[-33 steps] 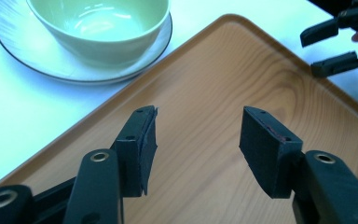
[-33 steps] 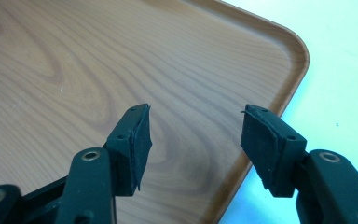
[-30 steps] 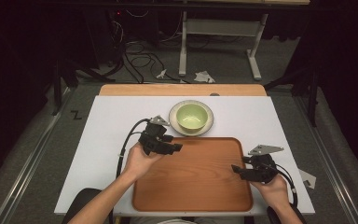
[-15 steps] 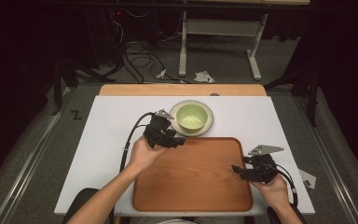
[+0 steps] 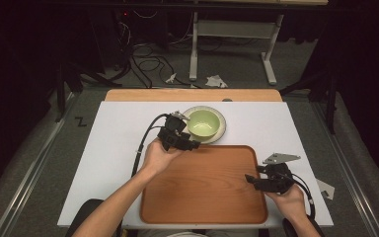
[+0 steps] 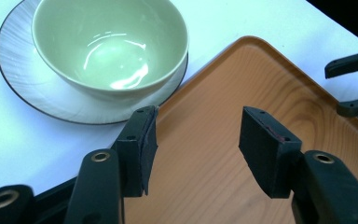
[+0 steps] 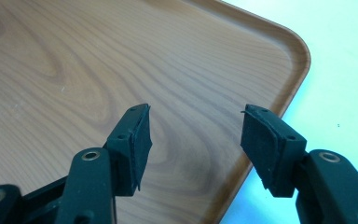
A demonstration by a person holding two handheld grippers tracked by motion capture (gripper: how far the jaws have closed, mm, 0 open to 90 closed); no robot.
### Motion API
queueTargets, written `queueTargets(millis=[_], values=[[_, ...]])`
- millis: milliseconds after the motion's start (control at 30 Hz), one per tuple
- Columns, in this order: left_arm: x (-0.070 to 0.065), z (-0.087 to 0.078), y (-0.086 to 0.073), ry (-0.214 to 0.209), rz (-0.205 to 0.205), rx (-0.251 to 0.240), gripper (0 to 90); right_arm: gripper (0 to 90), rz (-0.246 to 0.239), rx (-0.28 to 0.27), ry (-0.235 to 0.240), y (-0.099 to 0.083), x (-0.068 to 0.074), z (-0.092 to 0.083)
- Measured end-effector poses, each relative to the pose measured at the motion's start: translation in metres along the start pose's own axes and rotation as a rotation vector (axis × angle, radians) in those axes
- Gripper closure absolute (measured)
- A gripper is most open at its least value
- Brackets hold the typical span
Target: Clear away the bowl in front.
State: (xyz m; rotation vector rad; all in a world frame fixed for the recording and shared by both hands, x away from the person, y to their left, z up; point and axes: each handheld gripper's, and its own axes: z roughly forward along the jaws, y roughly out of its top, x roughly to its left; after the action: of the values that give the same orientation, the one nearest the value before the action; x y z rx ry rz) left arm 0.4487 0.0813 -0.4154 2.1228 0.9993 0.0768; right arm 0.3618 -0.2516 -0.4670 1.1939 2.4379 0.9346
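In the left gripper view, the left gripper [image 6: 193, 140] stands with its jaws wide apart and nothing between them. Directly under the gap lies the wooden tray [image 6: 223, 140], its rounded far corner just ahead of the jaw tips. The left pad [image 6: 142, 144] hangs over the tray's edge, close to the rim of the grey plate [image 6: 23, 93]. Just beyond that pad, ahead and to the left, the pale green bowl [image 6: 107, 46] sits upright and empty on the plate, which rests on the white table [image 6: 23, 149] beside the tray, not on it. Farther off to the right, across the tray, the tips of the other gripper's jaws show.

In the right gripper view, the right gripper [image 7: 196, 140] is likewise spread wide and holds nothing. Below it is the tray's wood grain, with the raised rim passing under the right pad [image 7: 265, 144] and the white table beyond.

From the high view, the left gripper [image 5: 193, 145] is held over the tray's [image 5: 205, 190] far left corner, pointing toward the bowl [image 5: 202, 123] just ahead of it. The right gripper [image 5: 250, 180] hovers at the tray's right edge, well apart from the bowl, jaws turned inward over the wood.
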Motion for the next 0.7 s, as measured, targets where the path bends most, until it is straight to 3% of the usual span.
queueTargets(millis=[433, 700], values=[[0.007, 0.006, 0.018, 0.035, -0.011, 0.002, 46.0, 42.9, -0.001, 0.0, 0.001, 0.0, 0.0, 0.0], [0.015, 0.011, 0.031, 0.091, -0.008, 0.006, 45.3, 42.9, 0.0, 0.002, 0.004, 0.0, 0.0, 0.0]])
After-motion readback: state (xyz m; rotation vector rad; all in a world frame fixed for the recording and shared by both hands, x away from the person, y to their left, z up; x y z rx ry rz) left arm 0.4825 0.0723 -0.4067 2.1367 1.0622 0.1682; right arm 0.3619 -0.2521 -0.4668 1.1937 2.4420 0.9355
